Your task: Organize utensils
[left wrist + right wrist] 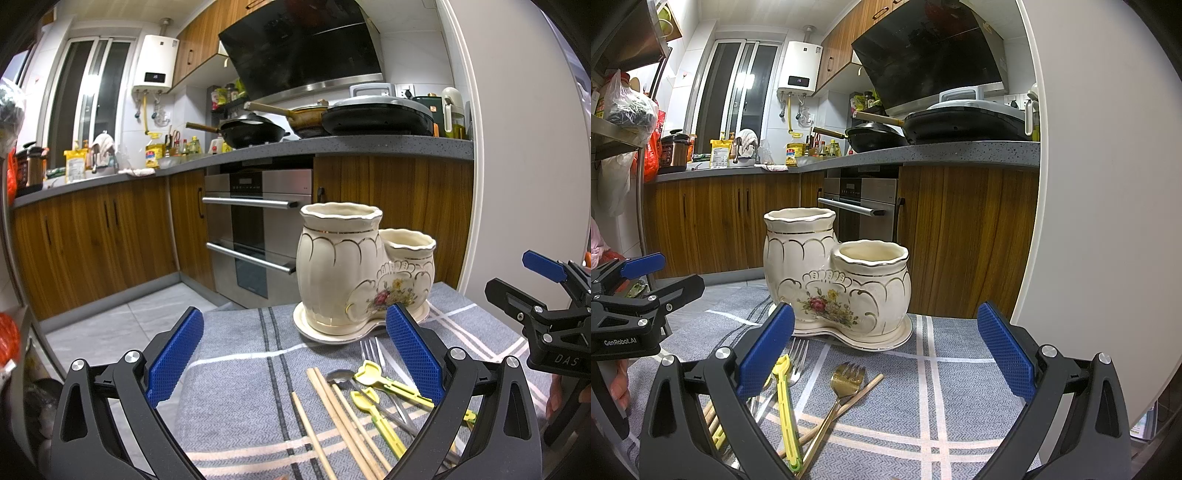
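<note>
A cream ceramic double-pot holder (347,273) (827,273) with gold trim and a flower print stands on its saucer on a grey striped cloth. In front of it lie loose utensils: wooden chopsticks (343,417), a silver fork (373,350), a spoon (340,376), yellow plastic utensils (384,384) (785,402) and a gold fork (846,380). My left gripper (295,358) is open and empty above the cloth, left of the utensils. My right gripper (886,354) is open and empty, just short of the holder, over the gold fork.
The cloth (945,391) covers a small table whose far edge drops to a tiled floor (122,325). Behind stand wooden cabinets, an oven (258,229) and a counter with pans (255,133). A white wall panel (1108,184) stands close on the right.
</note>
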The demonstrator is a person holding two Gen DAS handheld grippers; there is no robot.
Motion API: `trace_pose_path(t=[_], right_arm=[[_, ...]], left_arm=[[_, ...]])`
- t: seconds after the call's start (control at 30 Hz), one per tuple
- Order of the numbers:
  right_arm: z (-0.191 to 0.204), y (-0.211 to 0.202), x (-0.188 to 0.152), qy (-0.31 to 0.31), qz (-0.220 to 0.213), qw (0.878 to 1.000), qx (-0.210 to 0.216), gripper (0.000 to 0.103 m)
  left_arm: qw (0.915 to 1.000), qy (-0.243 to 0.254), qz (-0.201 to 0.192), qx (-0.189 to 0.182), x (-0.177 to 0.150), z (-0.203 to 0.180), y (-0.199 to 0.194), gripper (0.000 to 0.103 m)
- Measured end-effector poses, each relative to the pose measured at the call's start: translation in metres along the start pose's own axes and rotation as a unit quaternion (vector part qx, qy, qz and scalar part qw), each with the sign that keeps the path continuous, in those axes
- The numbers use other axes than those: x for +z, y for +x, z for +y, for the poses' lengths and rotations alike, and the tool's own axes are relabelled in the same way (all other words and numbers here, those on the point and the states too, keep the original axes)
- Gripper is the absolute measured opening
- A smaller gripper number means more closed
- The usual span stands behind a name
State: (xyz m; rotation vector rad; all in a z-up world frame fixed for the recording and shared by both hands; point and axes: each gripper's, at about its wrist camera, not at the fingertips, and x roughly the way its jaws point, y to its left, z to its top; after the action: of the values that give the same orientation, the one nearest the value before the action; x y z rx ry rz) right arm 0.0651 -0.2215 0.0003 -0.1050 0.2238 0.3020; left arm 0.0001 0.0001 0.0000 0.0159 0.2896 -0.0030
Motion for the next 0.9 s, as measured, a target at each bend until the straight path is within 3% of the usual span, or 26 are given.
trace_pose_path(t=[0.9], right_arm=[[0.0012,0.0009,-0.0010,-0.001,-0.005,1.000,-0.002,0.098]], left_arm=[[0.9999,-0.006,0.008,0.007,0.0016,0.0038,0.0041,0.098]])
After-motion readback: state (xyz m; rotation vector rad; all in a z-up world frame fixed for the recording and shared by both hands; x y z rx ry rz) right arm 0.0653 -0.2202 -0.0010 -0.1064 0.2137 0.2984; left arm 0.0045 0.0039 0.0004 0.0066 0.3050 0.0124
